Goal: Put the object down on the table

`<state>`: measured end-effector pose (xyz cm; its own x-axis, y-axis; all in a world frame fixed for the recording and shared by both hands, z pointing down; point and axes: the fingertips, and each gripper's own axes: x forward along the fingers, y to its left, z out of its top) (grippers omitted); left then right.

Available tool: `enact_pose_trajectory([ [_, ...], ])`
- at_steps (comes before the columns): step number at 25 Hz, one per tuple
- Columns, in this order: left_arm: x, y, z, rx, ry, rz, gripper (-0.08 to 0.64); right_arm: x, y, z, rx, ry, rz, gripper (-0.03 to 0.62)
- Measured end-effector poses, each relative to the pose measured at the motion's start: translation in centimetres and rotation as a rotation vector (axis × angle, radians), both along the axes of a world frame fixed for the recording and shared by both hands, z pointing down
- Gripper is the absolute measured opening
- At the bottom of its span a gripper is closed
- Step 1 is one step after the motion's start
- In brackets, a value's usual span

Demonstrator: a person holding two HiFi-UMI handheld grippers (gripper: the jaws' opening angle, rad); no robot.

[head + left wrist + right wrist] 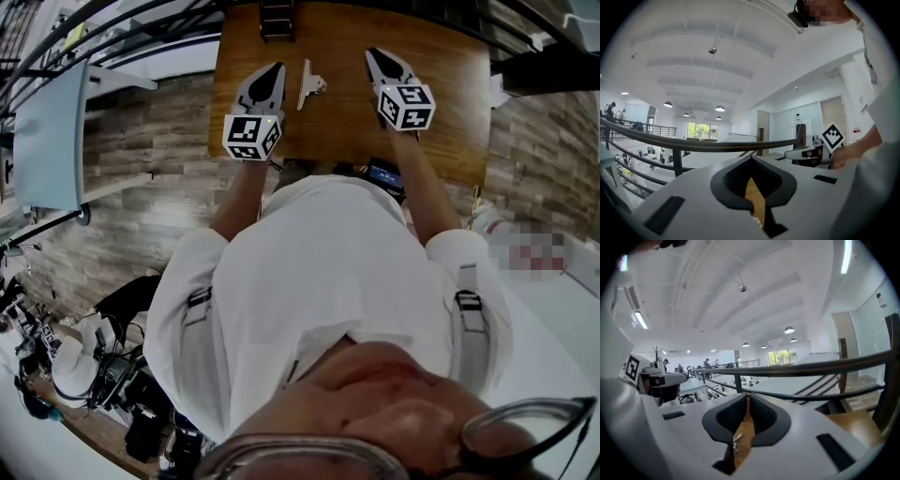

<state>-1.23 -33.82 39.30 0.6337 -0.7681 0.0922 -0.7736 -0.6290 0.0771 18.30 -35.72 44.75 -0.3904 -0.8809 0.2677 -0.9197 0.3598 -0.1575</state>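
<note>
Hovering abreast: left gripper (275, 68), right gripper (378, 54)

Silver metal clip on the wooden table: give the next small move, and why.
Probably just draw both grippers back. The small silver metal clip already lies on the brown wooden table, between the left hand-held gripper and the right hand-held gripper, touching neither; both have jaws together, empty.

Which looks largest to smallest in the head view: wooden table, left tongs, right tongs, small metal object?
1. wooden table
2. left tongs and right tongs: alike, so unranked
3. small metal object, lying on the table between them
</note>
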Motion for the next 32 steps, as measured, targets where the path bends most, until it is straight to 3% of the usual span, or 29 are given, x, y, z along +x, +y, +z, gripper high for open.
enact_pose_trajectory([
  [6, 5.2, 1.6, -2.5, 0.02, 0.018, -0.018, 0.014, 3.7, 4.7, -9.7, 0.21, 0.061, -0.02, 0.028],
  [13, 7.9, 3.0, -5.5, 0.078, -0.032, -0.051, 0.014, 5.8, 9.2, -14.9, 0.326, 0.102, 0.047, 0.028],
  [18, 6.1, 3.9, -6.4, 0.074, -0.024, -0.061, 0.014, 6.4, 11.3, -13.7, 0.283, 0.096, 0.134, 0.026],
  [22, 4.6, 4.5, -6.6, 0.065, -0.012, -0.027, 0.014, 6.9, 13.5, -13.6, 0.266, 0.163, 0.216, 0.026],
  [27, 5.2, 11.0, -4.7, 0.064, 0.03, 0.042, 0.014, 7.1, 20.6, -12.4, 0.255, 0.194, 0.265, 0.026],
  [32, 1.9, 16.9, -3.1, 0.042, 0.04, 0.049, 0.014, 1.7, 25.8, -9.5, 0.193, 0.181, 0.225, 0.025],
])
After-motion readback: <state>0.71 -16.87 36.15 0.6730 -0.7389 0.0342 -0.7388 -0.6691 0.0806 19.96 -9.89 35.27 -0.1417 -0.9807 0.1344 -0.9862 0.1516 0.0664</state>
